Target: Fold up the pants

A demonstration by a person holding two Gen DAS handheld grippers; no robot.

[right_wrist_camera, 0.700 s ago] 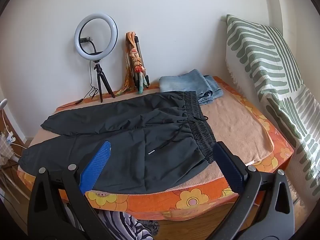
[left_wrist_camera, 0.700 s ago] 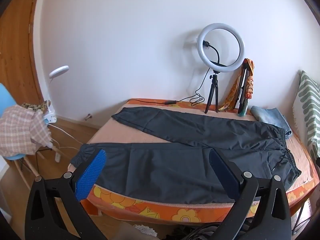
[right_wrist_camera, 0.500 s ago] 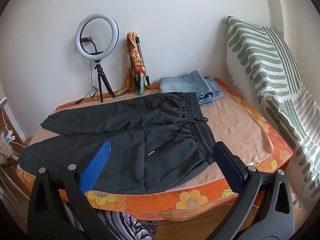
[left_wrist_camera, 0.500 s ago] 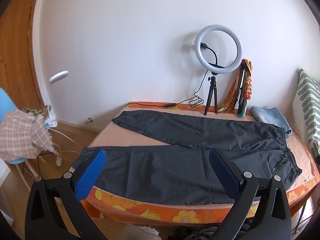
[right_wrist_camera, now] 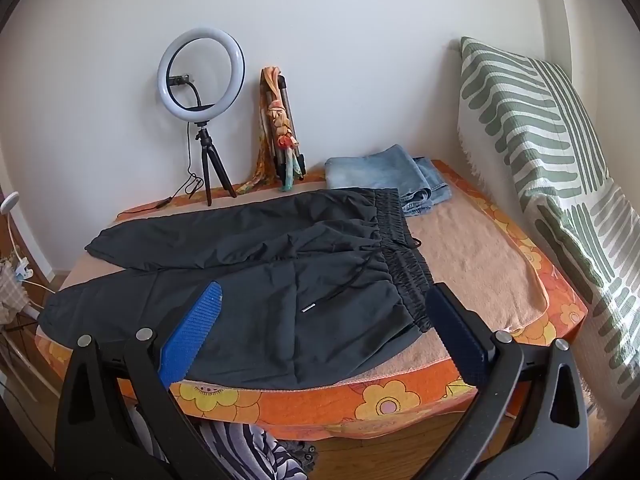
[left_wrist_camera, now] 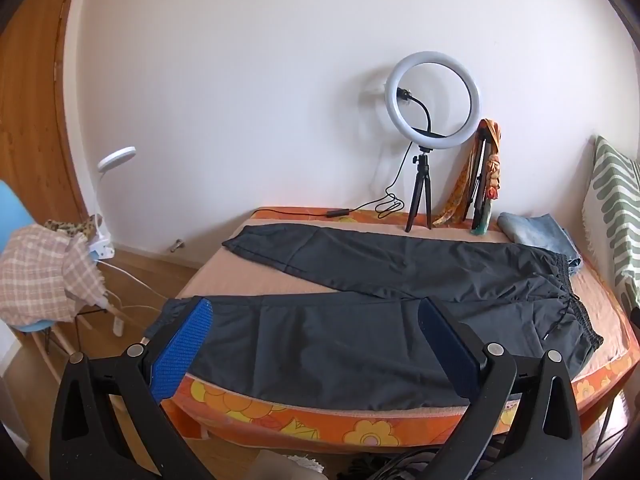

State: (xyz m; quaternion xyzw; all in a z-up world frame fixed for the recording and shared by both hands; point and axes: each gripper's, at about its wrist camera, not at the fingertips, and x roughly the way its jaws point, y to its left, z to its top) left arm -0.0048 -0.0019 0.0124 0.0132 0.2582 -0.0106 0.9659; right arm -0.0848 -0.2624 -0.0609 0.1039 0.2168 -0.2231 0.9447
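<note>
Dark grey pants (left_wrist_camera: pixel 360 320) lie spread flat on the table (left_wrist_camera: pixel 304 420), legs apart in a V, cuffs to the left, elastic waistband (right_wrist_camera: pixel 404 256) to the right. They also show in the right wrist view (right_wrist_camera: pixel 260 300). My left gripper (left_wrist_camera: pixel 316 344) is open and empty, held in front of the table's near edge over the near leg. My right gripper (right_wrist_camera: pixel 324 324) is open and empty, in front of the near edge by the waist end.
A ring light on a tripod (left_wrist_camera: pixel 424 152), a folded tripod with an orange scarf (left_wrist_camera: pixel 486 184) and folded jeans (right_wrist_camera: pixel 384 176) stand at the back. A striped green cushion (right_wrist_camera: pixel 560 168) is at the right. A chair with clothes (left_wrist_camera: pixel 44 280) is at the left.
Both grippers have drawn back and risen slightly, so the table and pants look a little farther and lower. Both stay open and the pants have not moved.
</note>
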